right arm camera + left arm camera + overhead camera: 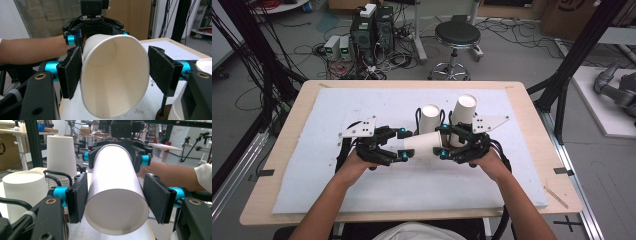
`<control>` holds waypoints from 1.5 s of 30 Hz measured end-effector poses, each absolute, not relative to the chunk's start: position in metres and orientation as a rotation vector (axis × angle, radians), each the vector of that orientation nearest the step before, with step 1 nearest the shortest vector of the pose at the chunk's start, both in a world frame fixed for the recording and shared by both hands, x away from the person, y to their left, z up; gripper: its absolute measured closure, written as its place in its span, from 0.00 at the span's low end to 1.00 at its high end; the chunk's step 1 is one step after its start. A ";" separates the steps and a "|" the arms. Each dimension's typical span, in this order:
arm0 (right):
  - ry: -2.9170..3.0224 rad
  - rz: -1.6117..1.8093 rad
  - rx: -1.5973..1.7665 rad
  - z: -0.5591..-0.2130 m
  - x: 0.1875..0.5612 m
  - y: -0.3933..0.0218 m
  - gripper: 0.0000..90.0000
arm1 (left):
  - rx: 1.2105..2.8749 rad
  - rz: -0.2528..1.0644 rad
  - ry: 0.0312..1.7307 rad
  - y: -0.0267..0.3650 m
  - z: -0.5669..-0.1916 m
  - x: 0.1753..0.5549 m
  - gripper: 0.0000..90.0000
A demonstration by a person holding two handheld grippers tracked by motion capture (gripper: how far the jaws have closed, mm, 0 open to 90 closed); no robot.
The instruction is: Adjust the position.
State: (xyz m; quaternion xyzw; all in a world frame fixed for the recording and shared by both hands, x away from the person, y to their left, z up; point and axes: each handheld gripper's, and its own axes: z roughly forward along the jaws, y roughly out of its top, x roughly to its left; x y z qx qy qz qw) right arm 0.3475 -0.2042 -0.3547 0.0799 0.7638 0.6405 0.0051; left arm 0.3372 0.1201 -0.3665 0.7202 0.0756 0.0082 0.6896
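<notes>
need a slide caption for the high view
Two hand-held grippers, left and right, hold a paper cup sideways between them over a white mat, two cup stacks behind.

High view: fixed above the person's edge of the pale wooden desk (532, 107), looking forward and down. It takes in the whole white foam mat (327, 170), both forearms at the bottom, and the lab floor beyond; moderate distance.

Left gripper view: rides the left black two-jaw gripper (116, 197), looks level along its jaws toward the person's right side. Very near the white paper cup lying on its side (116, 202), closed base toward the lens.

Right gripper view: rides the right black two-jaw gripper (115, 75), faces the opposite way, equally near, looking into the cup's open mouth.

Shared: all three see that cup; each gripper view shows the other gripper behind it.
</notes>
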 end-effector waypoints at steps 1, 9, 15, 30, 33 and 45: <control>2.392 2.006 0.250 -0.355 0.348 -0.204 0.34 | 1.611 0.018 0.169 0.120 -0.367 0.337 0.42; 2.379 2.019 0.270 -0.356 0.347 -0.203 0.24 | 1.594 0.011 0.166 0.121 -0.366 0.337 0.42; 2.387 2.059 0.300 -0.358 0.347 -0.198 0.21 | 1.567 0.006 0.154 0.121 -0.364 0.336 0.42; 2.435 2.067 0.198 -0.355 0.346 -0.202 0.43 | 1.631 -0.012 0.140 0.113 -0.367 0.335 0.43; 2.430 2.061 0.202 -0.354 0.346 -0.203 0.43 | 1.642 0.000 0.154 0.114 -0.367 0.334 0.42; 2.501 1.909 0.204 -0.349 0.345 -0.198 0.42 | 1.823 0.061 0.179 0.102 -0.366 0.329 0.27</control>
